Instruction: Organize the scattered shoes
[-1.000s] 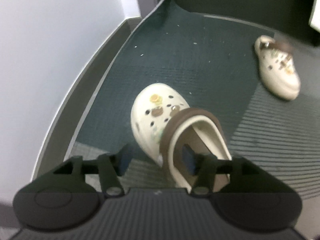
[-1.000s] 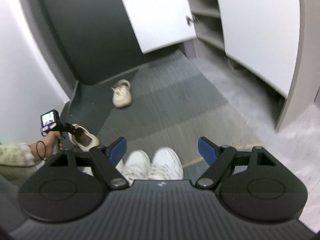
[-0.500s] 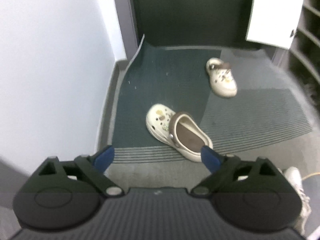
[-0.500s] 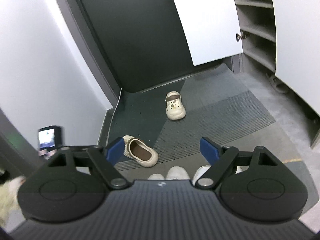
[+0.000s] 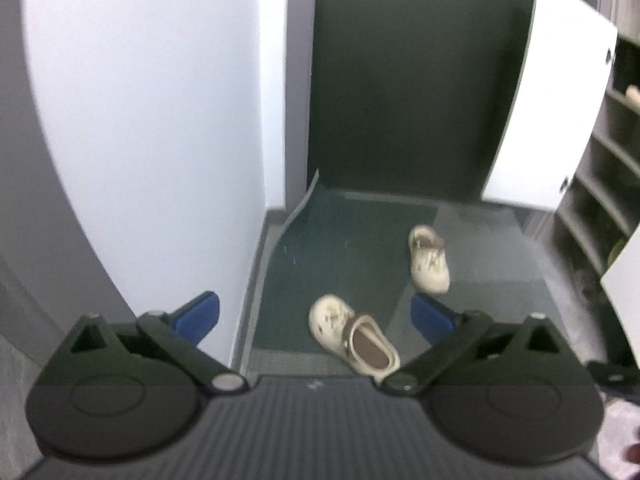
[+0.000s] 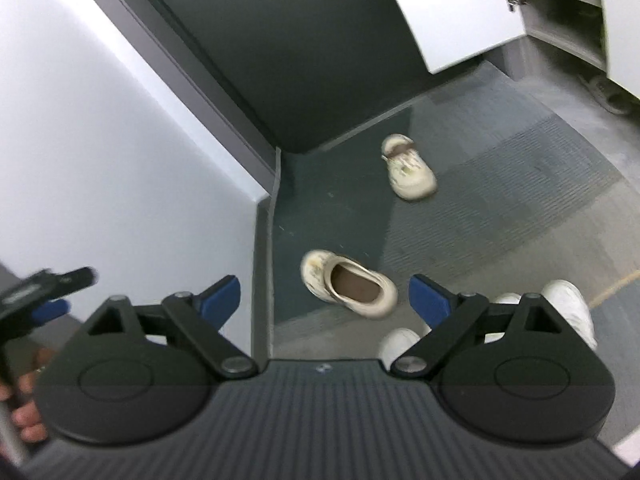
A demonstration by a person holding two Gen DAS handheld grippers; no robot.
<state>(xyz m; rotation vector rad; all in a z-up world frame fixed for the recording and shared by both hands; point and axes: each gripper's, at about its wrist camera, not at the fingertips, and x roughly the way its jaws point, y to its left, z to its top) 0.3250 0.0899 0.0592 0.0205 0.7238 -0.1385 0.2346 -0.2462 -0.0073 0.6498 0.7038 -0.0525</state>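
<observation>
Seen from above a dark doormat [image 5: 340, 248]: left gripper [image 5: 314, 314] empty, jaws opening to full spread, near clog [image 5: 352, 338] on the mat's front edge, far clog [image 5: 428, 260] toward its right, right gripper [image 6: 324, 294] empty and opening; best lowered squarely astride one clog's rim before closing.

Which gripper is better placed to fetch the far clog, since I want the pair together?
Probably the right gripper: the far clog lies toward its side. Both grippers are opening, empty and high above the floor.
</observation>
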